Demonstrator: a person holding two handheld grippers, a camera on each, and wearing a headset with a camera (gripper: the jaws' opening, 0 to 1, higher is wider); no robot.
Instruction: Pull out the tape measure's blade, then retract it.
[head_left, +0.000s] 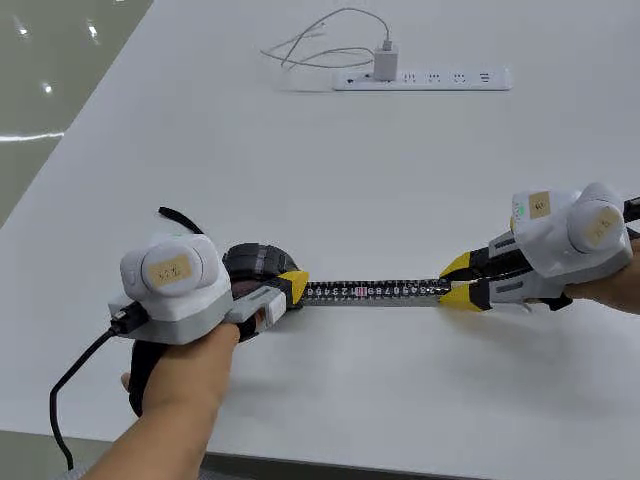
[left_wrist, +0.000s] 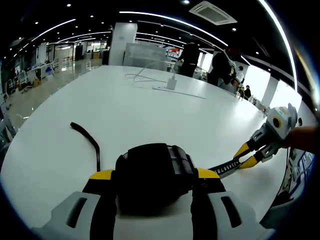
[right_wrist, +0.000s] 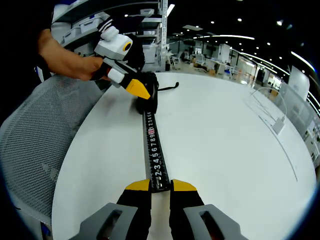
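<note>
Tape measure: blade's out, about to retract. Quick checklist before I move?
1. Left hand-held gripper clamped on the tape measure case: ok.
2. Right hand-held gripper pinching the blade at its end: ok.
3. Blade straight and untwisted between case and right hand-held gripper: ok, numbers face up.
4. Blade lock released: cannot tell, the case's controls are hidden.
5. Return path along the table free: ok, the power strip lies far back.
6. Strap away from the blade mouth: ok, it trails behind the case.
</note>
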